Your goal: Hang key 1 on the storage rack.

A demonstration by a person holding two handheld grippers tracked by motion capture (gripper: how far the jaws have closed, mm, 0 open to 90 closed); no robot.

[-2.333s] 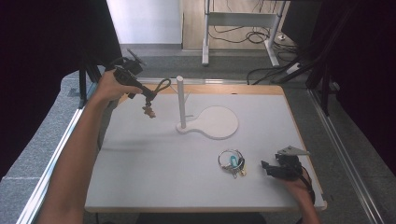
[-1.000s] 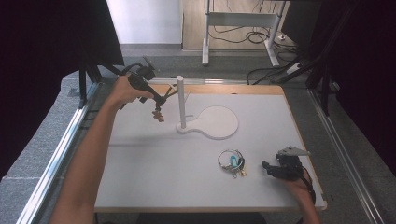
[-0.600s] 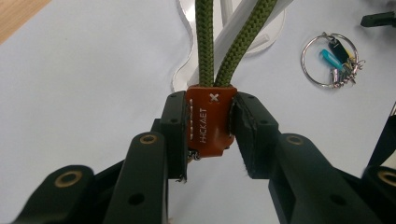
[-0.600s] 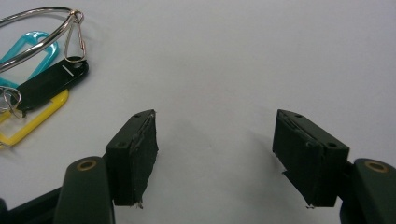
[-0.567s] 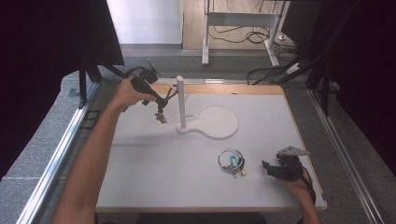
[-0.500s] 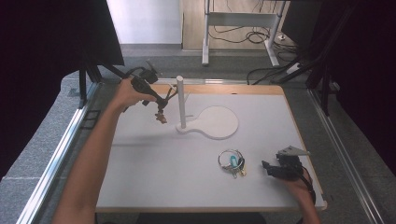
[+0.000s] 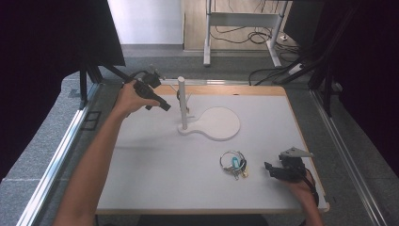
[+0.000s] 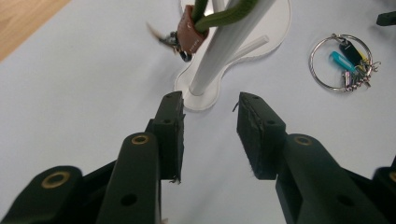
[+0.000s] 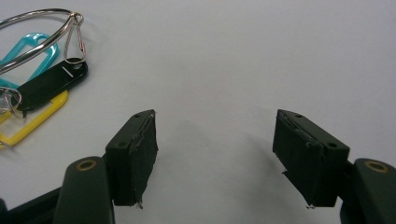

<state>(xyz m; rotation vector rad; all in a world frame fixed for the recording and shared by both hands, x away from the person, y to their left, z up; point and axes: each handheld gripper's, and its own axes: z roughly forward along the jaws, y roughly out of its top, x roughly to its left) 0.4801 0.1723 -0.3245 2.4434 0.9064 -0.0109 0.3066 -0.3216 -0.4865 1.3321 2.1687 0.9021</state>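
Your left gripper (image 8: pixel 210 135), jaws just parted and empty, sits just short of the white stand (image 8: pixel 224 51), where the green-looped keychain (image 8: pixel 189 35) now hangs.

The high view looks forward and down over the whole white bench (image 7: pixel 155 179); each gripper view rides close above it, sharing the silver key ring (image 7: pixel 232 160).

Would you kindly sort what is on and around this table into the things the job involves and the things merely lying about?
In the job:
- left tool, open, its jaws just opened off the keychain
- green-looped keychain, hanging on the stand
- white peg stand
- key ring with coloured tags, likely next
- right tool, open beside that ring

Lying about:
- cables on the floor
- metal frame behind the table
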